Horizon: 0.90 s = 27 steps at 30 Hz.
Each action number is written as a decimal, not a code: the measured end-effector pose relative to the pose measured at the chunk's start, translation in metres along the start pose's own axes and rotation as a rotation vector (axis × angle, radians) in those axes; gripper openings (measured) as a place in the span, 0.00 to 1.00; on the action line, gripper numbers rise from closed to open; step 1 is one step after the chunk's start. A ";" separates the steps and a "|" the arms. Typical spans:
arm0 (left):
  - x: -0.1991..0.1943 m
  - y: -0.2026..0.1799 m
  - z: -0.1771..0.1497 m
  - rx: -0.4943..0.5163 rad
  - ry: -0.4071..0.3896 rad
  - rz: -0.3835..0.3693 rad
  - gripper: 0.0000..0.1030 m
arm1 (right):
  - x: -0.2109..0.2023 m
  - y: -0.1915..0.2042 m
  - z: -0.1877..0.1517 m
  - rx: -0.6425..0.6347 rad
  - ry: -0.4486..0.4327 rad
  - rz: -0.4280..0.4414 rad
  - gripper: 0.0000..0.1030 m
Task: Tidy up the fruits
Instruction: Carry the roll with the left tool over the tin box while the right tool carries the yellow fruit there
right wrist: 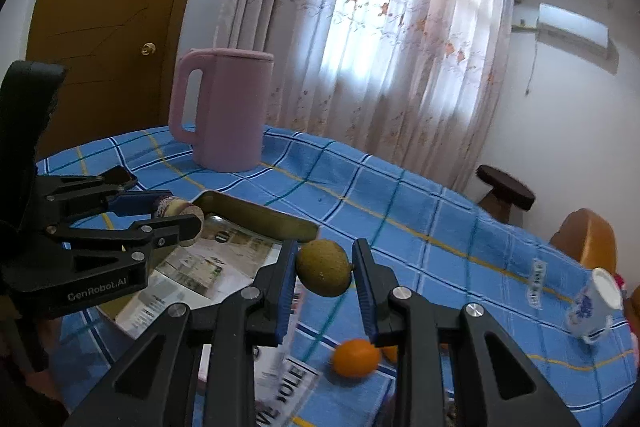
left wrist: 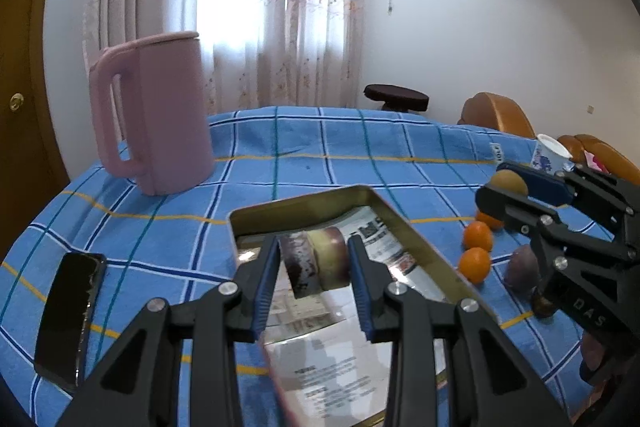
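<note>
My left gripper (left wrist: 314, 269) is shut on a cut piece of fruit (left wrist: 316, 263), purple skin and pale flesh, held over the gold metal tray (left wrist: 404, 223) lined with printed paper. In the right wrist view that same gripper (right wrist: 182, 217) hovers at the tray's left end (right wrist: 256, 213). My right gripper (right wrist: 325, 277) is shut on a brownish-green round fruit (right wrist: 324, 267), just right of the tray; the left wrist view has it (left wrist: 508, 183) at the right. Two oranges (left wrist: 476, 251) and a purple fruit (left wrist: 522, 267) lie on the cloth beside the tray.
A tall pink jug (left wrist: 156, 115) stands at the back left of the blue checked tablecloth (left wrist: 320, 155). A black phone (left wrist: 70, 315) lies front left. A white paper cup (left wrist: 550, 153) stands at the right edge, near orange chairs (left wrist: 500, 115). An orange (right wrist: 356, 357) sits under my right gripper.
</note>
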<state>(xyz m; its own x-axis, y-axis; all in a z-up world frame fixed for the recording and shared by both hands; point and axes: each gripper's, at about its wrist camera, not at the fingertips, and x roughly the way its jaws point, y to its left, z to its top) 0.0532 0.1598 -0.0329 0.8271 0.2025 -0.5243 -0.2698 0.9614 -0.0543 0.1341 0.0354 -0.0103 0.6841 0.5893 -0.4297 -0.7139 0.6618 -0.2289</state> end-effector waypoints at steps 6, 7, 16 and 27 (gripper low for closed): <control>0.006 0.012 -0.006 -0.010 0.026 0.023 0.35 | 0.020 0.015 -0.004 0.001 0.038 0.048 0.29; 0.007 0.013 -0.007 -0.011 0.029 0.026 0.35 | 0.023 0.018 -0.006 -0.004 0.046 0.054 0.29; 0.014 0.013 -0.013 0.005 0.061 0.035 0.35 | 0.042 0.028 -0.017 0.003 0.096 0.087 0.29; 0.018 0.013 -0.016 0.008 0.074 0.069 0.41 | 0.057 0.034 -0.024 0.012 0.158 0.148 0.30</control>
<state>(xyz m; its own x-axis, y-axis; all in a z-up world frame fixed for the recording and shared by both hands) 0.0565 0.1734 -0.0571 0.7675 0.2545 -0.5883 -0.3211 0.9470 -0.0092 0.1454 0.0809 -0.0635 0.5396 0.6013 -0.5893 -0.8022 0.5796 -0.1431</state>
